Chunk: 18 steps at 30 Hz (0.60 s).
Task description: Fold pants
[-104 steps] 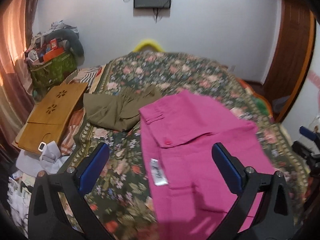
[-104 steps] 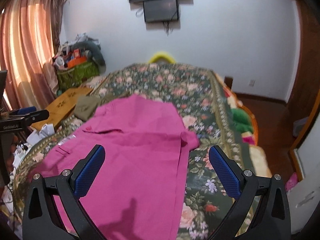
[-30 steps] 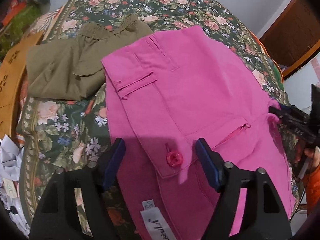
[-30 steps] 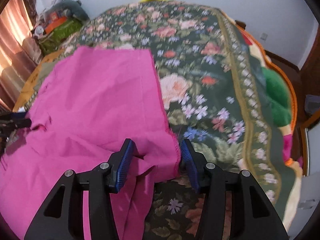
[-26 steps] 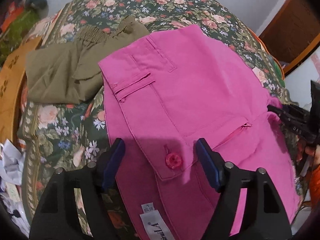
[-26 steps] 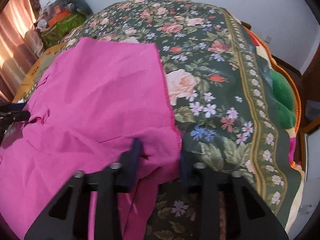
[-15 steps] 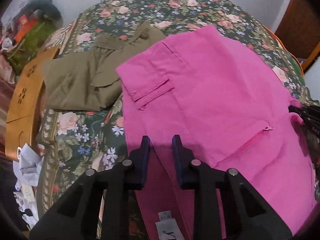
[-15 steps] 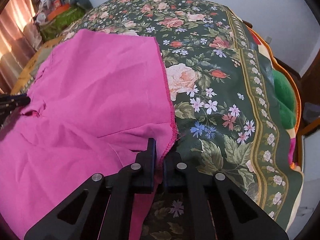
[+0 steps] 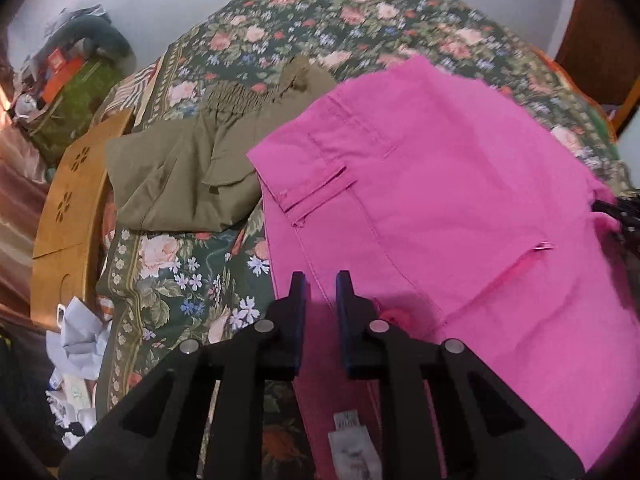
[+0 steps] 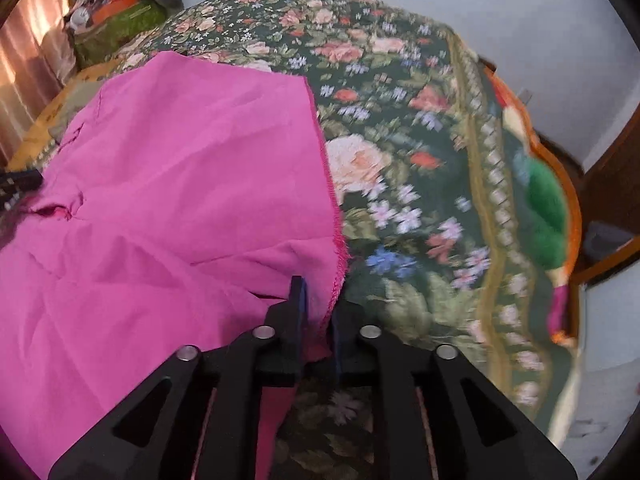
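Now both grippers' jaws pinch the pink pants (image 9: 460, 200).

A home bedroom: a bed under a floral bedspread (image 9: 192, 280), curtains (image 10: 28, 52), a wooden door (image 9: 600, 40) and piled belongings (image 9: 72, 76) by the wall.

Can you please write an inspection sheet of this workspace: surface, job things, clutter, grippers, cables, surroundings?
Surface: bed under a floral bedspread.
Job's things: pink pants spread flat, waistband with its white label toward the left wrist camera.
Clutter: olive pants beside the pink pair; wooden lap tray; crumpled paper.
Grippers: left gripper shut on the waistband edge; right gripper shut on the hem edge; both have just been closing.
Cables: nothing seen.
Surroundings: white wall, curtain, green bag of clutter.
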Available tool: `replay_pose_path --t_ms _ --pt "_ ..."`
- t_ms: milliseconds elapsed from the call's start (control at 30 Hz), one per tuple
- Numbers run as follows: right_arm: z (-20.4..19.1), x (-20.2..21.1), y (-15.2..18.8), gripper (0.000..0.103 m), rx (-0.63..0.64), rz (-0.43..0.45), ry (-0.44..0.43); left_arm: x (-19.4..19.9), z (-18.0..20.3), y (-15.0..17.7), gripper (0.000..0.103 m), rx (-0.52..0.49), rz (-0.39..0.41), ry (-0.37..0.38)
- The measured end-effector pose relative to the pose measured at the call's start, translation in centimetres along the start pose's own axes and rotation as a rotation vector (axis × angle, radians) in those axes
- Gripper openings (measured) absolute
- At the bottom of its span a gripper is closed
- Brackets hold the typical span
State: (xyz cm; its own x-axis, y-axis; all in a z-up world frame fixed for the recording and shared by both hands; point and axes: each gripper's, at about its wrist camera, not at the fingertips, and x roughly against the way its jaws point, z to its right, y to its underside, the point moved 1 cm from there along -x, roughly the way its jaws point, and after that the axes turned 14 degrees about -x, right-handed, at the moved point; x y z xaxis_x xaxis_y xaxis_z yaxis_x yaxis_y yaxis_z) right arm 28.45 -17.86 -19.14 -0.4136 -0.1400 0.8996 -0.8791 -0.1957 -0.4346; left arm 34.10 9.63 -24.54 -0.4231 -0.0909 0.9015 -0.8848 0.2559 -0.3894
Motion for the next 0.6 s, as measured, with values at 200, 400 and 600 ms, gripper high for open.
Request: replay_pose_path --t_ms 200,400,600 --pt "0.1 5.0 -1.2 0.051 0.025 0.133 0.014 4.5 -1.9 -0.8 0.054 -0.016 0.135 -0.048" --pt "-0.8 8.5 -4.1 0.081 0.000 0.252 -0.052 7.0 -4.2 -2.8 0.082 -0.004 0.235 -0.066" --pt "-1.9 7.0 -7.6 0.085 -0.068 0.263 -0.130 4.7 -6.7 -5.1 0.089 0.066 0.232 -0.054"
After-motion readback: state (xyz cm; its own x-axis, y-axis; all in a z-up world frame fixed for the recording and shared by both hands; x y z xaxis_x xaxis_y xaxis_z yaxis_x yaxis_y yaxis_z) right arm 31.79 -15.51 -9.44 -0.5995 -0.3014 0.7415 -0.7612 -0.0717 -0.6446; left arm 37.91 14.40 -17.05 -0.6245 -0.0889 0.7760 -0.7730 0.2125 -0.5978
